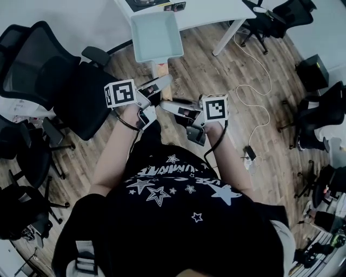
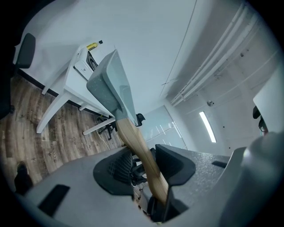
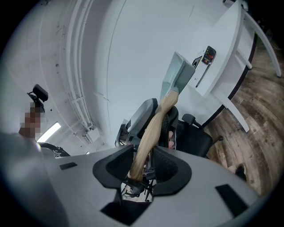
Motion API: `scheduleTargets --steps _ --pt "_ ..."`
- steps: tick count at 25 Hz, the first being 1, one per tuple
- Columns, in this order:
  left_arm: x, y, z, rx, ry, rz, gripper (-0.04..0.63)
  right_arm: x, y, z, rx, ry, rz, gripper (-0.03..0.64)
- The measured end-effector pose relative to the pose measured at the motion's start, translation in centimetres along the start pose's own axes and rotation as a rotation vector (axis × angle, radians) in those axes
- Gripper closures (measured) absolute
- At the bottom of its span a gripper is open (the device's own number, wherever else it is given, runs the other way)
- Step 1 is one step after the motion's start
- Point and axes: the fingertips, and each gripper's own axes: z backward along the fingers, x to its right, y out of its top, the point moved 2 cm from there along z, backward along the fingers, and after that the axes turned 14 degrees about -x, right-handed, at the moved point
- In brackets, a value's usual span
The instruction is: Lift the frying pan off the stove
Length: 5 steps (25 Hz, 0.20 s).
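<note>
Head view: the pan [image 1: 157, 35] hung just beside the table [image 1: 216, 13], likely stiff and front-heavy. Left gripper view: the left gripper [image 2: 144, 166] clenched its wooden handle [image 2: 135, 144]. Right gripper view: the right gripper [image 3: 142, 166] clamped there too, the sensible hold.

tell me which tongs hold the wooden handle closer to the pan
The left tongs: they clamp the wooden handle just below the pale square frying pan, while the right tongs clamp its free end, nearer the person.

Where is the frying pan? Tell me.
Head view, top centre: frying pan in the air at the white table's edge, handle gripped by left tool and right tool.
</note>
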Motion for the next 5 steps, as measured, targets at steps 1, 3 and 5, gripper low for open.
scheduleTargets --steps 1,3,5 --pt "0.0 -0.2 0.1 0.002 0.001 0.002 0.426 0.1 -0.2 0.1 -0.004 -0.008 -0.003 0.486" --pt "0.3 -0.7 0.2 0.007 -0.005 0.006 0.426 0.3 -0.8 0.2 -0.012 -0.029 -0.008 0.486" --pt "0.7 -1.0 0.3 0.013 -0.025 0.009 0.426 0.5 -1.3 0.2 -0.018 -0.045 -0.011 0.486"
